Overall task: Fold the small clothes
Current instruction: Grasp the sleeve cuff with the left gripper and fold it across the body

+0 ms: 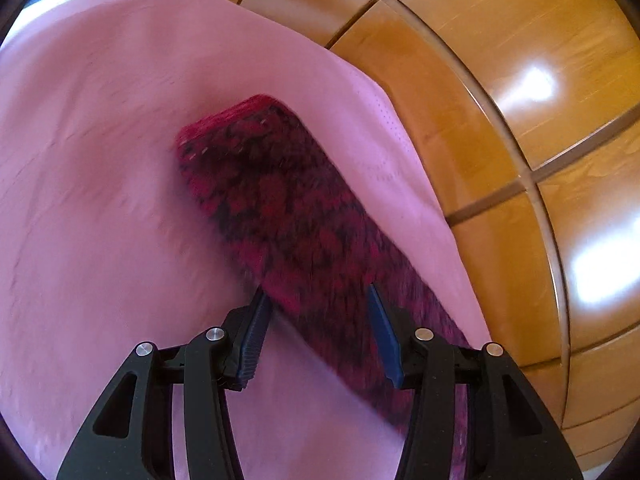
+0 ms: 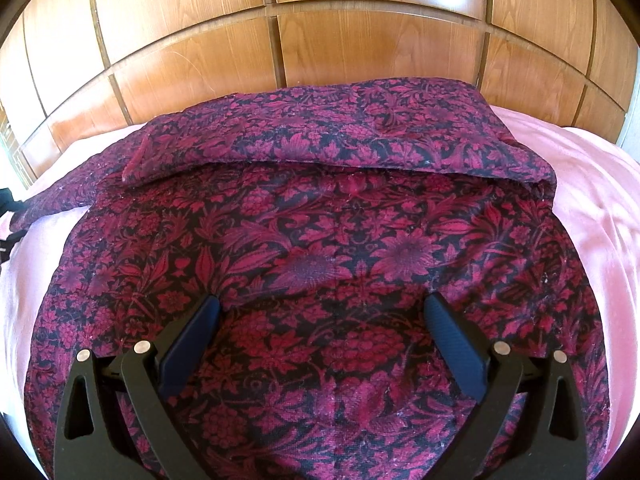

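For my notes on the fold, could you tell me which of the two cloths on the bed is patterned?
The red-and-black floral garment is patterned; the pink sheet beneath it is plain.

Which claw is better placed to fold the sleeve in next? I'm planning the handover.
Left. The left claw straddles the long red-and-black floral knit sleeve on the pink bedsheet. The right claw stands open over the garment's broad body, away from it.

Bedroom: pink bedsheet [image 1: 120, 160], wooden headboard [image 2: 360, 40]
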{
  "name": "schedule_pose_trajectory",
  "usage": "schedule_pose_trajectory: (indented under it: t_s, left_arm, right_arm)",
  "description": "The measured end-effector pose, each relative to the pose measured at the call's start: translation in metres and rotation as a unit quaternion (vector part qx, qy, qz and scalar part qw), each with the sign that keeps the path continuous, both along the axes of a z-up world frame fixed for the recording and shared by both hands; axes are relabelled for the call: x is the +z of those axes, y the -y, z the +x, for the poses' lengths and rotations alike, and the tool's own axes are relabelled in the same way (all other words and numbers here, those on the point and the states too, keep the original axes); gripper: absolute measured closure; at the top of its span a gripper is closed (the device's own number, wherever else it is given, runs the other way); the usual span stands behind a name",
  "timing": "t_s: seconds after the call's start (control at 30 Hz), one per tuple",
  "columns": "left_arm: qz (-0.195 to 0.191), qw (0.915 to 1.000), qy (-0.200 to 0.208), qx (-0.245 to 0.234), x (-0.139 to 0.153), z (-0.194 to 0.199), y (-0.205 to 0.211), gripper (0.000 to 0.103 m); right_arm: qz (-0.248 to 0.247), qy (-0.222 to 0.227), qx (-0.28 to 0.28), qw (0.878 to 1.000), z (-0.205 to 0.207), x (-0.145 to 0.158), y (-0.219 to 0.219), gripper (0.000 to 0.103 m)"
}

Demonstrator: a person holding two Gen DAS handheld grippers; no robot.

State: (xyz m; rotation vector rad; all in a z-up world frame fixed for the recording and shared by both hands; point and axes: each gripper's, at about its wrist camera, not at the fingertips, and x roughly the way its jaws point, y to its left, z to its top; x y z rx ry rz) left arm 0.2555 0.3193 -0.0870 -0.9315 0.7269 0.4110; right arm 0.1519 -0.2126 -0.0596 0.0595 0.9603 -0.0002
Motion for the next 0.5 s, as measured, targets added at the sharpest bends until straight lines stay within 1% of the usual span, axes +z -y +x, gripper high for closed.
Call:
schedule_pose_trajectory:
  t_s: [0.03, 0.07, 0.1, 0.13, 0.17, 0.23, 0.27, 0.3, 0.37, 0.4, 0.47, 0.5]
  left_arm:
    - [0.005, 1.0000, -0.007, 0.001, 0.000, 0.004, -0.002, 0.078]
    - [0.006, 0.9999, -0.013, -0.002, 0.000, 0.008, -0.003, 0.088]
    - [0.005, 0.9999, -0.012, -0.007, 0.002, 0.011, -0.003, 0.090]
    - [0.015, 0.9998, -0.007, -0.011, 0.008, 0.011, 0.001, 0.091]
    - [0.033, 0.9992, 0.003, -0.021, 0.019, 0.011, 0.008, 0.092]
    - [0.058, 0.9971, 0.022, -0.043, 0.036, 0.012, 0.019, 0.092]
    - [0.073, 0.9947, 0.036, -0.063, 0.049, 0.011, 0.033, 0.092]
    - [0.084, 0.9925, 0.046, -0.077, 0.055, 0.012, 0.040, 0.092]
    - [0.109, 0.9852, 0.067, -0.114, 0.074, 0.011, 0.069, 0.092]
    - [0.119, 0.9800, 0.079, -0.139, 0.084, 0.010, 0.088, 0.092]
    - [0.123, 0.9714, 0.097, -0.178, 0.094, 0.011, 0.120, 0.092]
    - [0.129, 0.9647, 0.104, -0.205, 0.098, 0.010, 0.143, 0.092]
  right_arm:
    - [0.000, 0.000, 0.000, 1.000, 0.000, 0.000, 0.000, 0.002]
    - [0.000, 0.000, 0.000, 1.000, 0.000, 0.000, 0.000, 0.002]
    - [0.000, 0.000, 0.000, 1.000, 0.000, 0.000, 0.000, 0.002]
    - [0.001, 0.000, 0.000, 1.000, 0.000, 0.000, 0.000, 0.002]
    - [0.001, 0.000, 0.000, 1.000, 0.000, 0.000, 0.000, 0.002]
    - [0.001, 0.001, 0.000, 1.000, 0.000, 0.000, 0.000, 0.002]
    - [0.001, 0.000, 0.000, 1.000, 0.000, 0.000, 0.001, 0.002]
    - [0.001, 0.000, 0.000, 1.000, 0.000, 0.000, 0.001, 0.002]
    - [0.002, 0.001, 0.000, 1.000, 0.000, 0.000, 0.001, 0.002]
    - [0.001, 0.000, 0.000, 1.000, 0.000, 0.000, 0.001, 0.002]
    - [0.001, 0.001, 0.000, 1.000, 0.000, 0.000, 0.000, 0.002]
    - [0.001, 0.001, 0.000, 1.000, 0.000, 0.001, 0.000, 0.002]
